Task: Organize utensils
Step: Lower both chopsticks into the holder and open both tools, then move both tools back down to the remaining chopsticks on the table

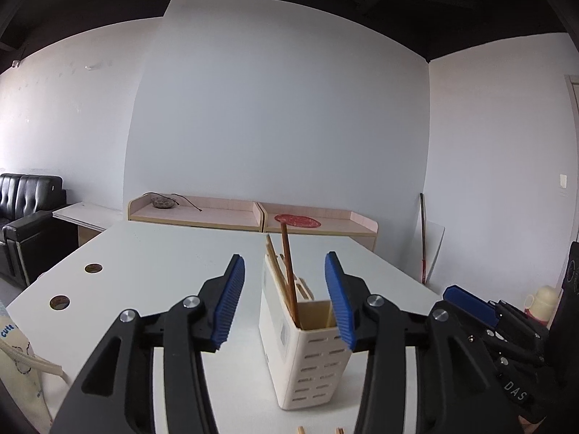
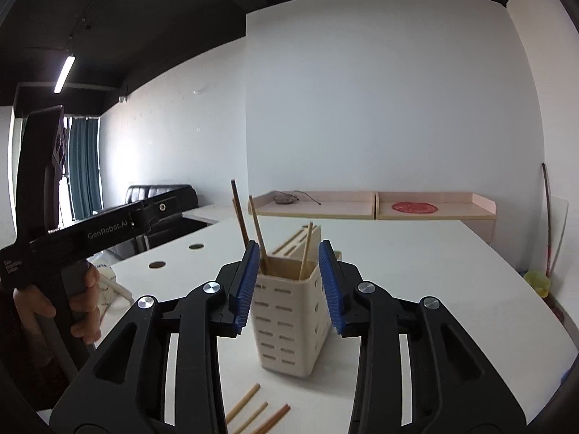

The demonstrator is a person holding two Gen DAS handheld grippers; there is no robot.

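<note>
Left wrist view: the left hand-held gripper stands with its blue pads apart and nothing between them; a cream slotted utensil holder sits just beyond, low and centre-right in the frame, on the white surface. The right pad overlaps the holder's rim in the picture, but contact cannot be confirmed. One dark chopstick and several pale chopsticks lean upright in the holder. The right hand-held gripper enters at the right edge.

Right wrist view: the right hand-held gripper has its pads parted, flanking the holder's upper walls; whether they press on it cannot be told, though a narrow gap seems to show on each side. Three loose chopsticks lie flat on the surface at bottom centre, near the holder's base. At the left of the frame, a hand grips the other tool's handle.

Handling, as a judgement: the loose chopsticks look light, rigid and smooth, liable to roll or to pivot between ribbed pads. A hold near mid-length, across the shaft, should limit swinging; lying flat, they offer little clearance from the surface. The holder appears to be thin, light plastic, likely to slide or tip if nudged near its rim.
</note>
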